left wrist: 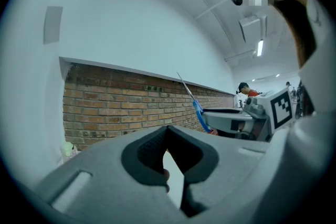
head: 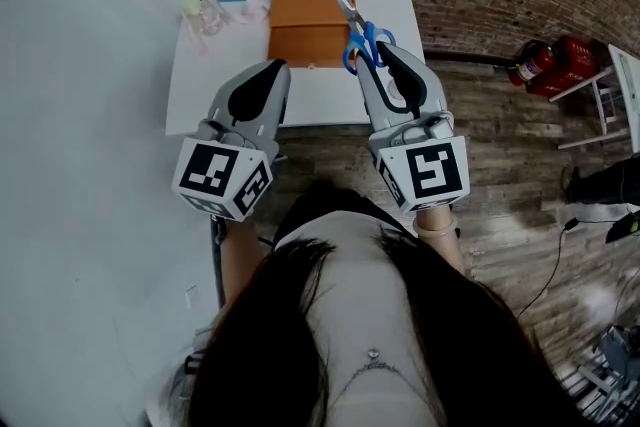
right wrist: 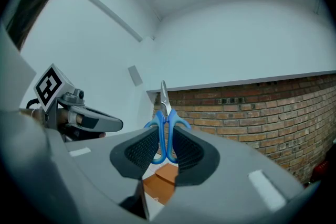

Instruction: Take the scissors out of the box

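Right tongs pinch the scissors by their handles above the box on the counter; left tongs are pressed together, empty.

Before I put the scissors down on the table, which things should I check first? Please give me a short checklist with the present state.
1. Grip on the scissors: ok. The right gripper has its fingers clamped on the blue handles.
2. Scissors out of the orange box: ok, held in the air above it.
3. Blade direction: ok, the tips point away from the person, toward the brick wall.
4. Free spot on the table: ok, bare surface in front of the box.
5. Left gripper: ok, shut, empty, off to the side of the blades.
6. Box contents: cannot tell.
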Action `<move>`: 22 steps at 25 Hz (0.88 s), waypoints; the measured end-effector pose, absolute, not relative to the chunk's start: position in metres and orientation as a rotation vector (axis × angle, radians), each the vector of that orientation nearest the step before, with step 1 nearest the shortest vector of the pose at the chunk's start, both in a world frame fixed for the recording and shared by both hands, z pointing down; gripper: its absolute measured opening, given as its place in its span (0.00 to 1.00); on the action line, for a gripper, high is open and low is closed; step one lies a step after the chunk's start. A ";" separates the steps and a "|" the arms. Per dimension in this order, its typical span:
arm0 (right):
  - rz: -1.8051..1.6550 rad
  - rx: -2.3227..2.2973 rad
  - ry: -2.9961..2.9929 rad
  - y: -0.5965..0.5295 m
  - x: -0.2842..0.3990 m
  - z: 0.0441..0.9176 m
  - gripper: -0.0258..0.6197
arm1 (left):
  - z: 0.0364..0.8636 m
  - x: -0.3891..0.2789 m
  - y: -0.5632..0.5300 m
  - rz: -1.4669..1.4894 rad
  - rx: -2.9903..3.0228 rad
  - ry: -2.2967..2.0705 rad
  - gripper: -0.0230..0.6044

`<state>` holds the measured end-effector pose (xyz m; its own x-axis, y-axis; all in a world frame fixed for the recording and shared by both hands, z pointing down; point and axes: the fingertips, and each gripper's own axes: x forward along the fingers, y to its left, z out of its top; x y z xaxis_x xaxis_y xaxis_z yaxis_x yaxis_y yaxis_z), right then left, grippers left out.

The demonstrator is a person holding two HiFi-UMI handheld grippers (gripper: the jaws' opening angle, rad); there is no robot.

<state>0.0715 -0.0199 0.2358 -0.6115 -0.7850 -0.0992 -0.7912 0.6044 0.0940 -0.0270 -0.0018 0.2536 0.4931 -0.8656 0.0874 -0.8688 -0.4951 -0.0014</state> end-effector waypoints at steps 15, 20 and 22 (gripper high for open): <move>0.189 -1.375 2.764 -0.039 0.069 0.240 0.19 | 0.257 -0.027 -0.023 0.137 2.688 -1.532 0.04; 0.185 -1.387 2.762 -0.042 0.068 0.242 0.19 | 0.260 -0.028 -0.026 0.144 2.691 -1.518 0.04; 0.184 -1.389 2.762 -0.043 0.067 0.241 0.19 | 0.260 -0.029 -0.027 0.145 2.689 -1.515 0.04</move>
